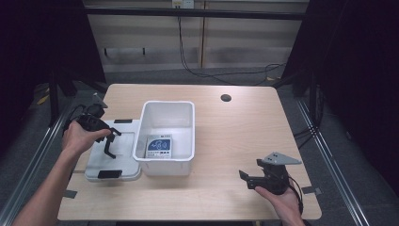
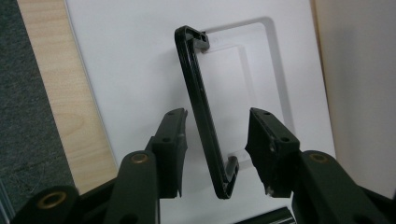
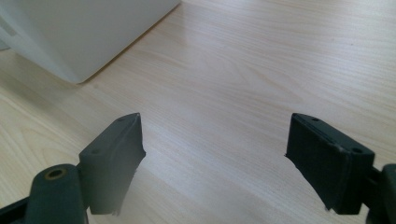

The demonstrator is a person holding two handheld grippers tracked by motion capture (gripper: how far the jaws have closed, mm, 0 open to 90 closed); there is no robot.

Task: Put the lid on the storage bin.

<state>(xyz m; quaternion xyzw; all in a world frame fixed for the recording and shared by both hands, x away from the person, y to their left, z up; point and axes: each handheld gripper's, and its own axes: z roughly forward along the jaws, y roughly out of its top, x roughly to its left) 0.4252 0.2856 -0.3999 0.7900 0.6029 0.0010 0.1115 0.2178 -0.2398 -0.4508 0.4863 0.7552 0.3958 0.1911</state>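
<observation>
The left tool (image 1: 109, 143) is hanging over the white lid (image 1: 123, 151), which is lying flat on the worktop (image 1: 235, 132) just left of the white bin (image 1: 165, 136). The person's left hand (image 1: 80, 136) is gripping it from the lid's outer side, the forearm slanting in from the bottom left corner, and the tool is pointing down and inward at the lid's middle. In the left gripper view its jaws are standing partly apart, straddling the black handle (image 2: 201, 112), which is tipped up out of its recess in the lid; a gap is showing on each side of the handle, so the pads are not pressing it.

The right tool (image 1: 251, 178) is sitting low over the near right part of the worktop, held in the right hand (image 1: 282, 202) from below, pointing left toward the bin. Its jaws are gaping wide with bare wood between them.

The lid is lying close to the worktop's left edge, its right side touching or nearly touching the bin wall. Open wood is stretching right of the bin as far as the right tool, and behind the bin too. A small round hole (image 1: 226, 98) is sitting near the far edge.

Counted: one bin, one lid, one blue-and-white packet (image 1: 160, 147) lying inside the bin, two black clips on the lid's ends, two tools.
</observation>
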